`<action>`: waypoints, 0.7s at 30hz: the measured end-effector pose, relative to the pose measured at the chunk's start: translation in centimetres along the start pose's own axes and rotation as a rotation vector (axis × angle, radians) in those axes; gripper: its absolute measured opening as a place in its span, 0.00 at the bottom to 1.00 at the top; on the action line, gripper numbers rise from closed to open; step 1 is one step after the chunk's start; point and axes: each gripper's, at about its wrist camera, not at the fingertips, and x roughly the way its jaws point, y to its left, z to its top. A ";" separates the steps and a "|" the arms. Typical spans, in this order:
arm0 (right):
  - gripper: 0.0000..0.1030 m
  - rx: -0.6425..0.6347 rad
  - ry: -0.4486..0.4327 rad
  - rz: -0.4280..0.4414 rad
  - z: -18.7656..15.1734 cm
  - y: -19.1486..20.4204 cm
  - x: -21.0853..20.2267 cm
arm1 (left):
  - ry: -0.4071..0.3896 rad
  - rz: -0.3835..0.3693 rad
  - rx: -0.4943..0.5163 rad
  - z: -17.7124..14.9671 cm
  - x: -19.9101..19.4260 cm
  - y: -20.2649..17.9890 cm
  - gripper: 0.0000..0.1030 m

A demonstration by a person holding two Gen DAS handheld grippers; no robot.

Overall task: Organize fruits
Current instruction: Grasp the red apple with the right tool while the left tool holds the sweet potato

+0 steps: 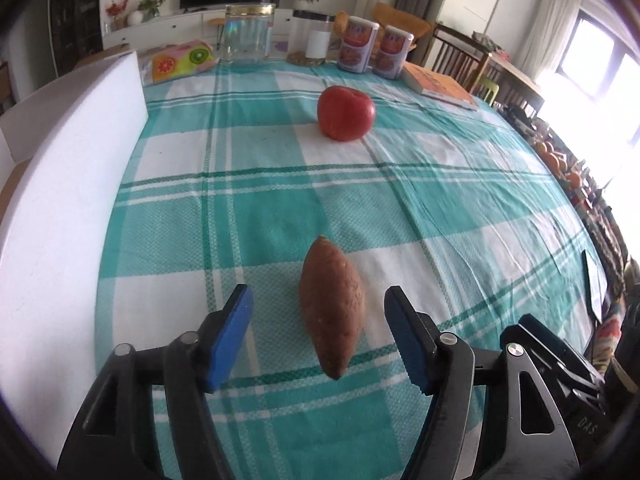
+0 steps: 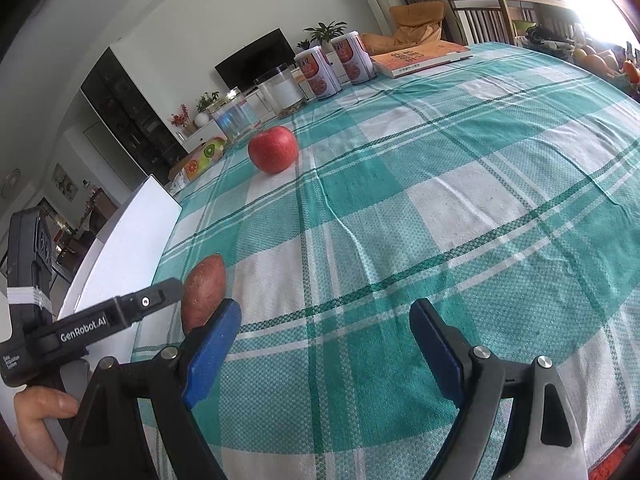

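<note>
A brown sweet potato (image 1: 332,312) lies lengthwise on the teal checked tablecloth (image 1: 400,208), near the white board. My left gripper (image 1: 318,296) straddles it, jaws open, with a gap between each blue pad and its skin. In the right wrist view one black finger (image 2: 160,296) of that gripper reaches the sweet potato (image 2: 204,292) from the left. A red apple (image 1: 346,113) sits farther back on the cloth, untouched, and also shows as the apple (image 2: 273,149). My right gripper (image 2: 325,312) hovers open over bare cloth with nothing between its fingers.
A white board (image 1: 72,180) stands upright along the table's left edge. At the back are a fruit-print pack (image 1: 180,60), a glass jar (image 1: 249,32), a plastic canister (image 1: 312,40), two tins (image 1: 357,44) and an orange book (image 1: 440,84). Oranges (image 1: 554,160) lie beyond the right edge.
</note>
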 end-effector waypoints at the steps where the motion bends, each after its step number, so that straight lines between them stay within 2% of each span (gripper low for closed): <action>1: 0.84 -0.003 0.000 -0.001 0.0 0.1 0.0 | 0.004 0.005 0.017 0.3 0.8 -0.4 0.69; 5: 0.84 -0.002 0.000 -0.008 -0.1 0.0 0.0 | 0.054 0.069 0.050 0.2 4.0 -1.0 0.68; 7: 0.84 0.004 0.000 -0.012 -0.1 -0.2 -0.1 | 0.040 0.099 0.027 -0.5 3.9 -0.4 0.56; 9: 0.84 0.013 0.001 -0.011 -0.1 -0.4 0.0 | 0.024 0.087 0.005 -1.1 3.1 0.3 0.55; 10: 0.84 0.018 0.003 -0.010 0.0 -0.5 0.0 | 0.019 0.093 0.009 -1.4 2.8 0.6 0.56; 12: 0.84 0.022 0.015 -0.010 0.0 -0.5 0.4 | 0.004 0.097 0.050 -2.1 2.8 0.6 0.69; 15: 0.84 0.019 0.046 -0.004 0.2 -0.4 1.1 | -0.039 0.157 0.120 -2.9 2.9 0.1 0.80; 18: 0.84 -0.005 0.094 0.012 1.3 -0.3 2.4 | -0.051 0.146 0.073 -2.8 2.9 1.0 0.83; 21: 0.84 -0.147 0.131 -0.042 4.1 0.9 4.6 | -0.049 0.157 0.081 -2.8 2.9 0.8 0.84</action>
